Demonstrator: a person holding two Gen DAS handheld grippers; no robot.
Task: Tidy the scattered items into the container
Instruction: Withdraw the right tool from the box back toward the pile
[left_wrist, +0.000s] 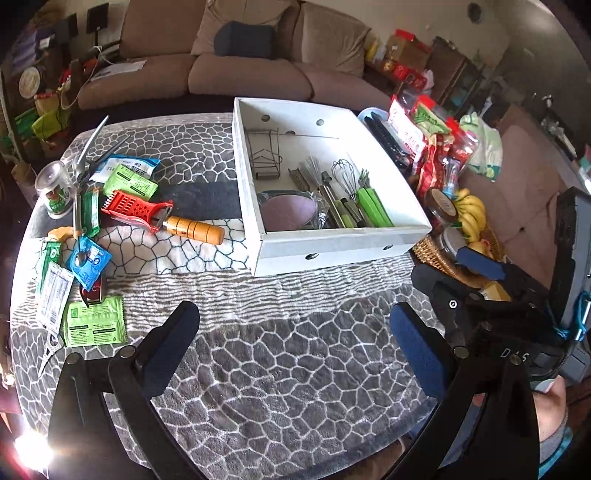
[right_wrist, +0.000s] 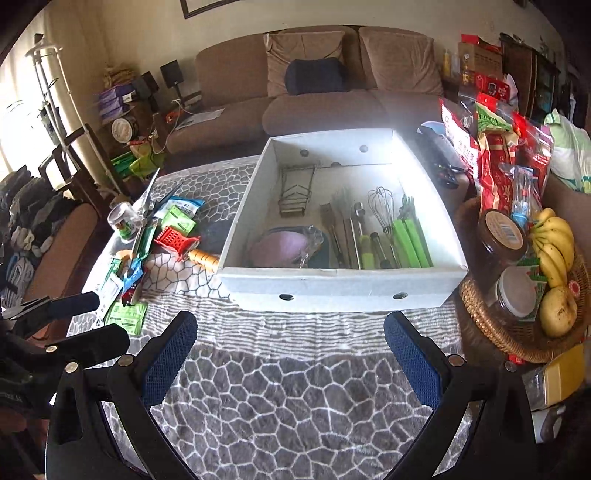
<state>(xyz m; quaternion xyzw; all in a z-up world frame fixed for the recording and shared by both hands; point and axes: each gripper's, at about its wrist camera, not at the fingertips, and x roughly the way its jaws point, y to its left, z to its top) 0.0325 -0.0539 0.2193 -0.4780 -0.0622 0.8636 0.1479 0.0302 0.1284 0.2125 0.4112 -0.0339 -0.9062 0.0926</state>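
A white cardboard box (left_wrist: 332, 249) (right_wrist: 332, 286) sits on the grey patterned table cover and holds a whisk (left_wrist: 345, 173), green-handled tools (left_wrist: 375, 206), a purple pad and a wire rack. Left of it lie a red grater with a wooden handle (left_wrist: 155, 212) (right_wrist: 177, 240), scissors (left_wrist: 85, 162), a clear cup (left_wrist: 53, 192), and several green, blue and white packets (left_wrist: 94, 326) (right_wrist: 127, 314). My left gripper (left_wrist: 295, 339) is open and empty above the cover, in front of the box. My right gripper (right_wrist: 290, 347) is open and empty, facing the box's front wall.
A wicker basket (right_wrist: 491, 332) with bananas (right_wrist: 554, 243), a jar and fruit stands right of the box, with red snack bags (right_wrist: 498, 162) behind it. A brown sofa (right_wrist: 332, 96) lies beyond the table. The right gripper shows at the right edge of the left wrist view (left_wrist: 480, 291).
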